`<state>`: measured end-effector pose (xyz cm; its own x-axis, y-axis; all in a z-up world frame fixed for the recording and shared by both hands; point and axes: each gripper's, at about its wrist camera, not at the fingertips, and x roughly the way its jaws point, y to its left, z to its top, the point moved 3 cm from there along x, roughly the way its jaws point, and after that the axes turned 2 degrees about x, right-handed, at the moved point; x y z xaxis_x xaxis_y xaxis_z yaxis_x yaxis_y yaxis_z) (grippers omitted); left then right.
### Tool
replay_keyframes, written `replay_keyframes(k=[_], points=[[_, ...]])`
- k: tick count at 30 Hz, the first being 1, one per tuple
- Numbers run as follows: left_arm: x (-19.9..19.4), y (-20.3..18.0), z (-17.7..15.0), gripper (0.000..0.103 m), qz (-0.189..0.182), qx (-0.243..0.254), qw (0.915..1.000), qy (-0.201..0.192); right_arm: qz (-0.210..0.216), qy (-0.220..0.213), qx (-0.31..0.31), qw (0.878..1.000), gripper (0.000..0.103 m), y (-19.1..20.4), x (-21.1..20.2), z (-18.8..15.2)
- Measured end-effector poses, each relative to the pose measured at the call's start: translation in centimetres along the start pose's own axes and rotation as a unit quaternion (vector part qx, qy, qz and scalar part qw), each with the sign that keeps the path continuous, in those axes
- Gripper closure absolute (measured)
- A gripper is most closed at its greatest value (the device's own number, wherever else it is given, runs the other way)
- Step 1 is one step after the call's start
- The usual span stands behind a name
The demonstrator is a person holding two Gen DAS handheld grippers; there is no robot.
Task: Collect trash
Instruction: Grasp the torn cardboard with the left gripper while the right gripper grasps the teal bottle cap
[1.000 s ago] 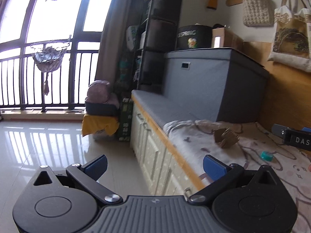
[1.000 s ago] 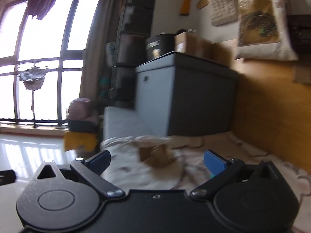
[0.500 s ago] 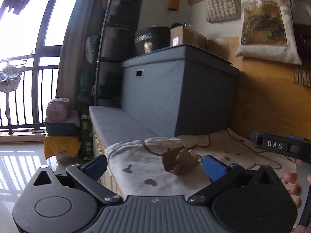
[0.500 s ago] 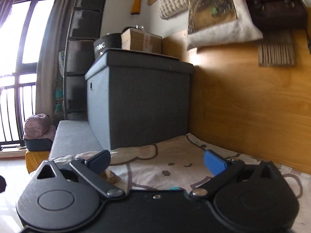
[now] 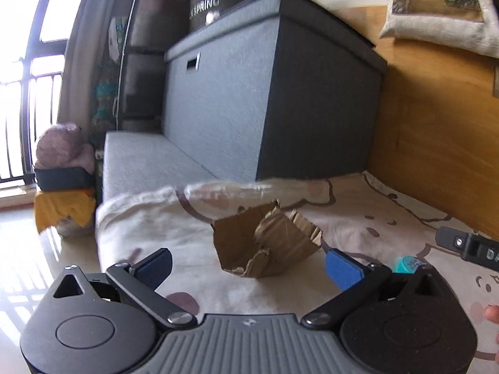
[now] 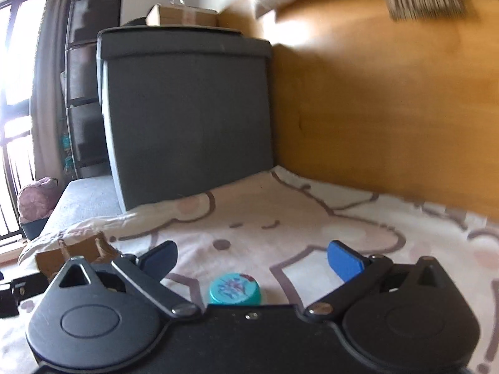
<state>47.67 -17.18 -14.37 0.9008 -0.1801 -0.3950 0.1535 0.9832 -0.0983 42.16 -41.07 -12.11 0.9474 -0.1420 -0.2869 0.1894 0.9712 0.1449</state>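
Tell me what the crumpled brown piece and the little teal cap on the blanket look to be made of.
Crumpled brown piece: looks like corrugated cardboard, matte, with torn ragged edges and fluting visible along one rim. Teal cap: probably moulded plastic, smooth, with a printed top; blur leaves the print unreadable. Blanket under both: soft, matte fabric.

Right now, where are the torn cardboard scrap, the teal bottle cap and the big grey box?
torn cardboard scrap [image 5: 268, 243], left wrist view, crumpled front face
teal bottle cap [image 6: 234, 290], right wrist view, printed top
grey box [image 6: 187, 118], right wrist view, front wall
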Motion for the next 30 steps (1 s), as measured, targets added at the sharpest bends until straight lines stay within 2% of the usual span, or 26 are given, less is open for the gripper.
replay_keyframes(k=[4,10,13,15,16,17,19,22,27,30], points=[[2.2,0.5,-0.1,0.000,-0.028,-0.019,0.9981,0.051,0.006,0.017,0.007,1.000,0.000,-0.3,0.7,-0.6],[3.2,0.1,-0.4,0.000,-0.048,-0.014,0.9962,0.071,-0.019,0.038,-0.001,0.999,0.000,-0.2,1.7,-1.0],[3.8,-0.3,-0.1,0.000,-0.057,0.001,0.9949,0.082,-0.027,0.072,-0.018,0.997,0.000,0.2,3.0,-1.5],[4.4,-0.7,0.3,0.000,-0.061,0.015,0.9941,0.088,-0.033,0.104,-0.034,0.993,0.004,0.8,4.0,-1.9],[4.7,-0.8,0.5,0.000,-0.060,0.022,0.9941,0.088,-0.034,0.115,-0.039,0.992,0.010,1.0,4.4,-2.1],[5.0,-1.0,0.7,0.000,-0.057,0.027,0.9941,0.088,-0.034,0.121,-0.042,0.991,0.017,1.0,4.6,-2.2],[5.8,-1.2,0.9,0.000,-0.049,0.035,0.9942,0.090,-0.032,0.127,-0.045,0.990,0.025,1.2,4.8,-2.3],[6.8,-1.3,1.1,0.000,-0.042,0.038,0.9939,0.094,-0.021,0.140,-0.052,0.988,0.032,1.6,5.3,-2.5],[7.8,-1.5,1.2,0.000,-0.022,0.045,0.9945,0.092,0.000,0.146,-0.077,0.986,0.035,2.9,5.8,-2.5],[8.2,-2.0,1.1,0.001,-0.013,0.058,0.9937,0.095,0.005,0.148,-0.067,0.987,0.036,2.7,6.0,-2.4]])
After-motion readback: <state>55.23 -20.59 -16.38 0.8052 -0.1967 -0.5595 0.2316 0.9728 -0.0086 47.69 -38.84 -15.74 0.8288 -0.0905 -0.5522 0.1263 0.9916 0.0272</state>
